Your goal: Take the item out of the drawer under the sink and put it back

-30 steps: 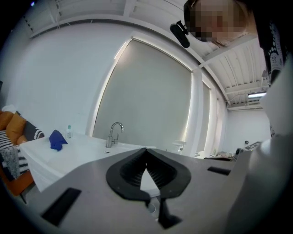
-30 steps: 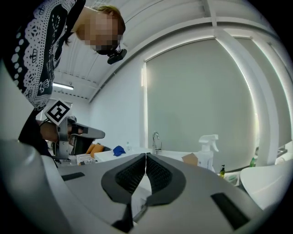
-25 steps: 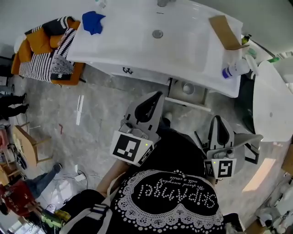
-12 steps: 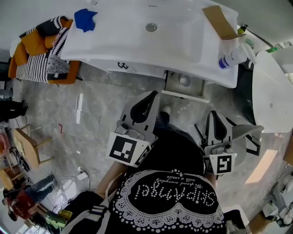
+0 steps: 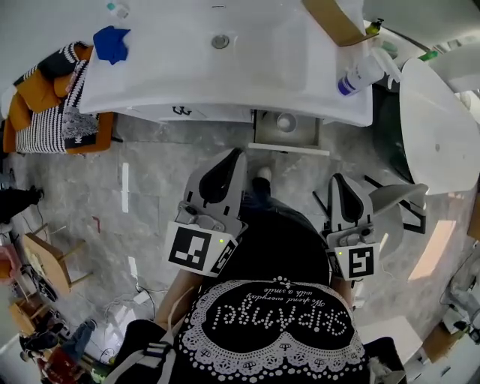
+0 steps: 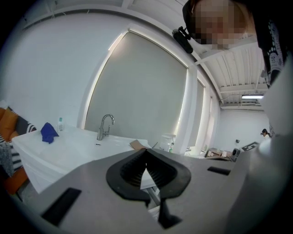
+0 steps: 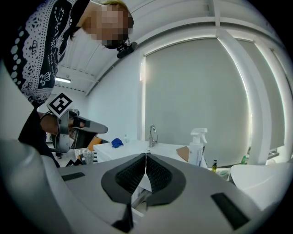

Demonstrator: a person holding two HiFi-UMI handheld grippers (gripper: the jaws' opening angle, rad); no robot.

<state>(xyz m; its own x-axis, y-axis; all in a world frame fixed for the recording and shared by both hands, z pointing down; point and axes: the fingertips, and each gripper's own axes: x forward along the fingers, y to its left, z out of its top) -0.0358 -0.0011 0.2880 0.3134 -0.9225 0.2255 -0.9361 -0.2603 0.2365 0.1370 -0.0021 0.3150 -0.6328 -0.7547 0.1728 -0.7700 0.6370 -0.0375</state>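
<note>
**Item point(image 5: 286, 121) in the open drawer under the sink: not yet picked up**

- Left gripper point(image 5: 238, 154): nearest entry, held out in front of the person's waist above the floor. Its jaws are closed tip to tip with nothing between them.
- Right gripper point(image 5: 337, 180): alongside the left one, also closed and empty. Both point toward the sink unit and are well short of it, which suggests an approach. The jaws would have to part before any pick.
- Drawer point(image 5: 289, 148): pulled out below the sink's front edge, probably so its contents can be reached from above.
- Item: small, round and pale, lying near the drawer's middle. What kind of thing it is cannot be made out.
- Sink point(image 5: 225, 67): set in a white tabletop point(image 5: 150, 82).
- Blue cloth point(image 5: 111, 43): lies at the tabletop's left end.
- Spray bottle point(image 5: 360, 73) and cardboard piece point(image 5: 330, 19): lie at the right end. Neither blocks the drawer.
</note>
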